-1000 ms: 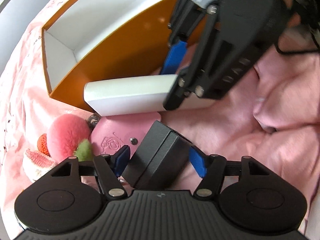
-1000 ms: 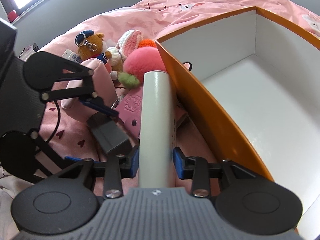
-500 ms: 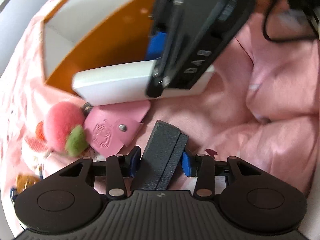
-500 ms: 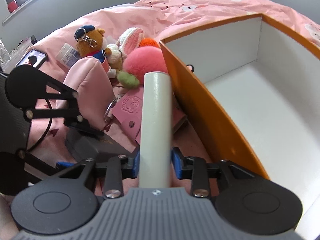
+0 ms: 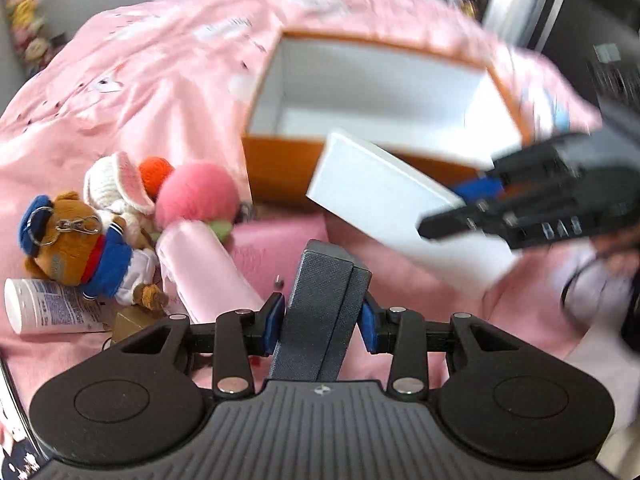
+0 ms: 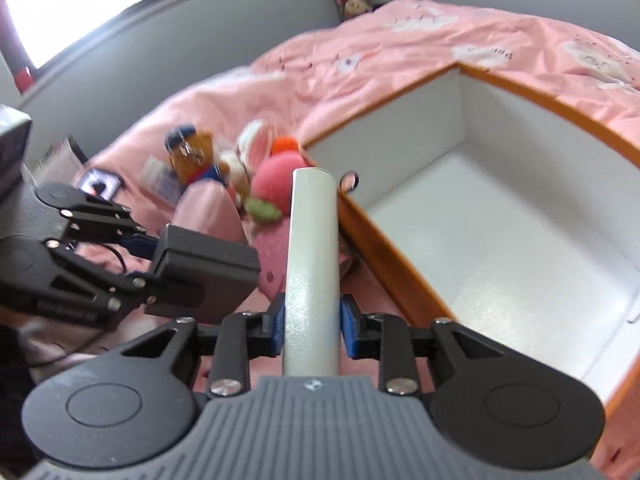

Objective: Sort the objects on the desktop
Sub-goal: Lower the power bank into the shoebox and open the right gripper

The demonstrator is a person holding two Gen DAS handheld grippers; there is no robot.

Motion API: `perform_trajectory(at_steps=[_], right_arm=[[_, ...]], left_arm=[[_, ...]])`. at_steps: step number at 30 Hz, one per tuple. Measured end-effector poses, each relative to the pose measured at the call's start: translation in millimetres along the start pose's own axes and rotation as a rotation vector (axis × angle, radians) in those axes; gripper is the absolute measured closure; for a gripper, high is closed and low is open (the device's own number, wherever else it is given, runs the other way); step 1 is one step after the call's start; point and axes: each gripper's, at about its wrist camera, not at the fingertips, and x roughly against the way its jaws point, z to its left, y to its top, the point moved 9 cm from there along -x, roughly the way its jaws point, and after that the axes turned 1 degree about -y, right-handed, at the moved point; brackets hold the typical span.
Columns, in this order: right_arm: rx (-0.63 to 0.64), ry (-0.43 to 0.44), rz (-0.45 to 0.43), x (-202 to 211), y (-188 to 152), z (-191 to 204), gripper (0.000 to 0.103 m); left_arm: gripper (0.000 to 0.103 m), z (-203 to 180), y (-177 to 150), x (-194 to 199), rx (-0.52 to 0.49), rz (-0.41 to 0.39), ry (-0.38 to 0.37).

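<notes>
The left gripper point(image 5: 322, 322) has its jaws closing on a dark case point(image 5: 324, 304), blue pads against its two long sides, and the case is held clear of the pink bed point(image 5: 132, 92). It is a stiff rectangular box with a fine woven-looking texture and a seam down its length, probably a lidded case; I judge it fairly light and not slippery, best gripped across the narrow width as now, since a pinch along the seam could pop it open. The right gripper point(image 6: 312, 322) has its jaws closing on a white slab point(image 6: 312, 256), taken edge-on near one end, the rest jutting forward beside the box point(image 6: 500, 240). The slab is hard, smooth and faintly speckled with rounded edges; it looks denser, and held this far from its middle it may tip or slide in the pads. The box is rigid card, orange outside, white inside, nothing visible in it. Left on the bed are soft things: a plush bear point(image 5: 76, 244), a knitted rabbit point(image 5: 116, 188), a pink pompom point(image 5: 196, 192), a padded pouch point(image 5: 204, 268) and a tube point(image 5: 44, 304).
</notes>
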Motion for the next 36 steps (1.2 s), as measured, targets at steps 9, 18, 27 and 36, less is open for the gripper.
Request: perform_trajectory(at_steps=[9, 18, 27, 36], right_arm=[[-0.011, -0.081, -0.178, 64.8, 49.9, -31.4, 0.073], [-0.265, -0.313, -0.096, 20.2, 37.8, -126.1, 0.072], [-0.372, -0.321, 0.033, -23.2, 6.1, -145.6, 0.072], [-0.282, -0.343, 0.124, -25.6, -3.9, -140.2, 0.067]], left_arm=[[0.058, -13.6, 52.0, 52.5, 0.108, -0.215, -0.060], [0.058, -23.2, 102.0, 23.1, 0.167, -0.259, -0.134], [0.058, -28.5, 121.5, -20.8, 0.197, -0.206, -0.166], [0.058, -34.7, 126.8, -43.2, 0.192, -0.173, -0.206]])
